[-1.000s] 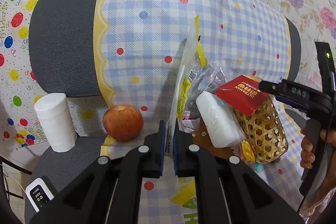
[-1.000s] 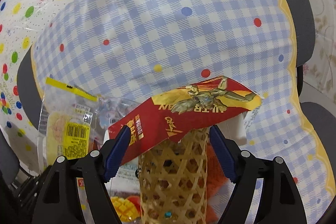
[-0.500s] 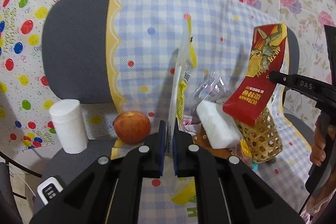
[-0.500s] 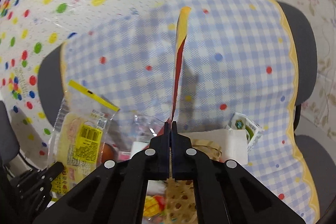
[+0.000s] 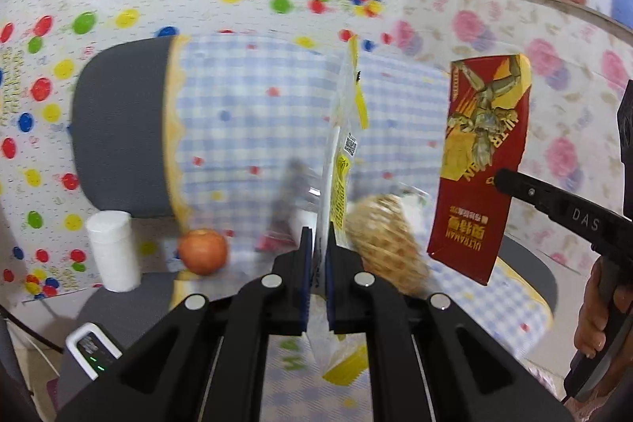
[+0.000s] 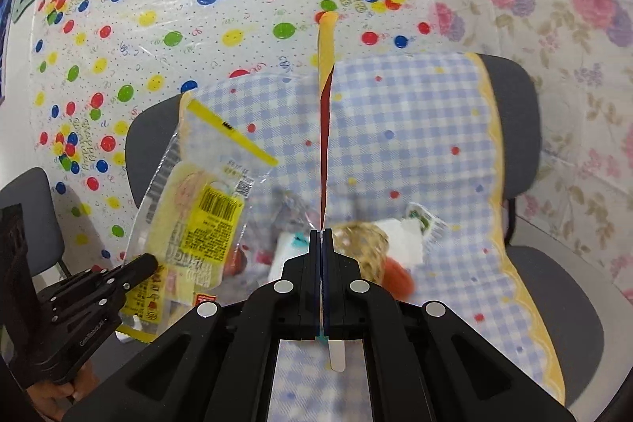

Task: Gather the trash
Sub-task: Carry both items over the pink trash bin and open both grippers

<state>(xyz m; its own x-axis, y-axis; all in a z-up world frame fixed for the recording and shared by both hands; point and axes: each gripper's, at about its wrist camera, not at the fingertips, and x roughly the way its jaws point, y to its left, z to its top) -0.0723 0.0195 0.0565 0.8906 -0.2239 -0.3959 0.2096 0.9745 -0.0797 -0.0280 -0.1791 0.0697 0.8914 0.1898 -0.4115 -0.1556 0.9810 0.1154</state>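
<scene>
Both pieces of trash are up in the air, each pinched by its near end. The left hand-held gripper (image 5: 316, 244) is clamped on a clear bag (image 5: 343, 153) with yellow print, and the bag's long axis runs straight away from the jaws, up and far, edge-on to its own camera. The right hand-held gripper (image 6: 321, 244) is closed on a red wrapper (image 5: 480, 169), which likewise stands up out of the jaws as a thin red and yellow line.

The two sit side by side, bag left, wrapper right, apart and not touching. Below and between them lies the basket (image 5: 385, 240) on the checked cloth (image 5: 245, 129) (blurred, and lying on its side as far as I can tell), just past the left fingertips and slightly right of them. It looks the likely place for the trash, and the left hand-held gripper appears nearer to it. Either piece would have to tip end-first toward its mouth, which I cannot make out.

An apple (image 5: 202, 251) and a paper roll (image 5: 114, 252) stand off to the left, well clear.
</scene>
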